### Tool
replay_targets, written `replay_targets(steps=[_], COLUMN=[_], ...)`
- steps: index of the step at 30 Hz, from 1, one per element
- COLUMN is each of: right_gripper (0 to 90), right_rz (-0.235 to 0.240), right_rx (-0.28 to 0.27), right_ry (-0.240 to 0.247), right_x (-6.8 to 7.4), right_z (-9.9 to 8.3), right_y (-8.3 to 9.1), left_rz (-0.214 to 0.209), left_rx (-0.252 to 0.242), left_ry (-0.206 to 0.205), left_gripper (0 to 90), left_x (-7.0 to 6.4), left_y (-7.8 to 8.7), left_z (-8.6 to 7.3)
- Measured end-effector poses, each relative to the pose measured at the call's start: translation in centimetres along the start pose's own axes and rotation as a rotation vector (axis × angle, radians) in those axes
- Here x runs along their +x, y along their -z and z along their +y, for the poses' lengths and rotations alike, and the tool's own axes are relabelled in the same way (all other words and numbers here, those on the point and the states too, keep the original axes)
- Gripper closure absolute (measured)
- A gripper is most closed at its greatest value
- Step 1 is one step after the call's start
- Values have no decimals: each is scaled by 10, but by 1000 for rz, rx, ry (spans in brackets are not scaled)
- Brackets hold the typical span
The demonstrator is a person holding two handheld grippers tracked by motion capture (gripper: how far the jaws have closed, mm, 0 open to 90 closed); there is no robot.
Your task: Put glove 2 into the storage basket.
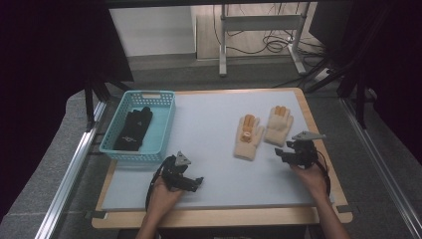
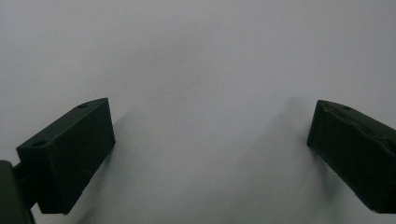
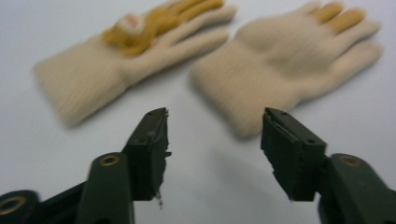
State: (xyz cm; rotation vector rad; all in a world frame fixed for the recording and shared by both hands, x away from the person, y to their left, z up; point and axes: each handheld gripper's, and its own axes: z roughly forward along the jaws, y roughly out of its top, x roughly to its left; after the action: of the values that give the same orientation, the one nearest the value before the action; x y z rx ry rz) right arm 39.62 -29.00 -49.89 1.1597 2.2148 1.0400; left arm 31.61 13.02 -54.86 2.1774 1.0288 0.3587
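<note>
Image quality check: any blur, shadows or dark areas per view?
High view: sharp on the mat, surroundings very dark. Left gripper view: soft shadows beside the open jaws, otherwise featureless mat. Right gripper view: jaws in focus, both cream gloves soft and blurred.

No text can be read anywhere; the black glove (image 1: 133, 130) in the basket (image 1: 164, 130) bears a pale mark too small to make out.
</note>
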Motion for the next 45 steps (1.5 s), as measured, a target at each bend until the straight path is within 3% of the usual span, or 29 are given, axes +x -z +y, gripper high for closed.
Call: replay_targets(steps=[5,7,10,12,16,17,21,22,23,24,25,29,37,45], right_gripper=[416,388,319,291,272,259,253,309,365,365,442,528,547,547], right_rz=[-45,-52,-79,-70,-61,-54,-53,-59,-54,-54,-32,-17,3,48], right_rx=[-15,-13,1,-10,-1,14,25,56,55,55,57,59,24,-38], right_ry=[9,8,-16,-57,-65,-49,-18,25,36,36,21,4,-27,-15], right_x=[-25,-28,-43,-54,-59,-59,-57,-53,-52,-52,-51,-50,-50,-36], right_z=[32,35,46,51,52,52,51,49,48,48,47,47,43,43], right_y=[-21,-25,-43,-59,-74,-84,-94,-99,-101,-101,-100,-97,-86,-51], left_rz=[0,0,0,0,0,0,0,0,0,0,0,0,0,0], left_rx=[-1,-1,-1,-1,-2,-3,-2,-2,-2,-2,-2,-2,3,2], left_ry=[1,1,1,1,3,3,2,2,2,2,2,3,-3,-2], left_gripper=[10,10,10,10,11,11,10,11,11,11,11,11,11,12], left_x=[0,0,0,0,0,0,0,0,0,0,0,0,0,0], left_y=[0,0,0,0,0,0,0,0,0,0,0,0,0,0], left_z=[0,0,0,0,0,0,0,0,0,0,0,0,0,0])
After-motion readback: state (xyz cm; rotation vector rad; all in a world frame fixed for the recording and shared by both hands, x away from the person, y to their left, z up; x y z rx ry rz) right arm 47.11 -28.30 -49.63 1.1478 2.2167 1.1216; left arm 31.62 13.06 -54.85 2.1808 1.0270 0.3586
